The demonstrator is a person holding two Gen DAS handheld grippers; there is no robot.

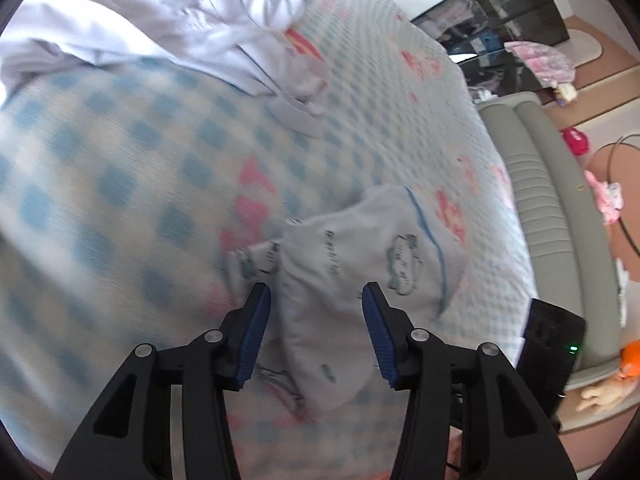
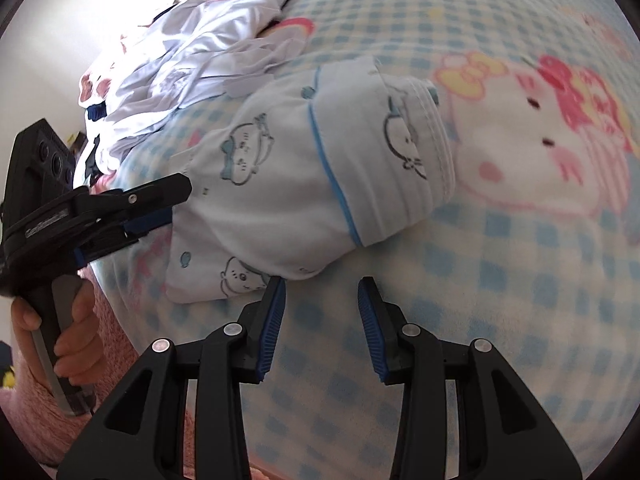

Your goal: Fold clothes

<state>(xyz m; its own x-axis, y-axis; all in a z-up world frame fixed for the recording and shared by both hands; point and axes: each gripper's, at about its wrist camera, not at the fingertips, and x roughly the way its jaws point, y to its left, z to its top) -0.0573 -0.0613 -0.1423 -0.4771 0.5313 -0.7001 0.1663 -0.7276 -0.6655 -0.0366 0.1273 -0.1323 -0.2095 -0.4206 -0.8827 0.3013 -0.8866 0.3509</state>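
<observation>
Meanwhile, on the checked bed (image 2: 500, 280), my left gripper (image 1: 316, 312) stands with jaws parted around the edge of the small printed garment (image 2: 320, 168), pads off the cloth, while my right gripper (image 2: 322, 312) hovers open and empty just beside it. That piece looks folded; the white clothes (image 2: 192, 64) heaped beyond remain unfolded.

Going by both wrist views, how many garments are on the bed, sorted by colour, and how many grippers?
Pale blue folded garment with cartoon seal prints: 1
White crumpled garments in a heap: cannot separate, counted as 1 heap
Black two-finger grippers with blue pads: 2, left gripper and right gripper
Total: 4
</observation>
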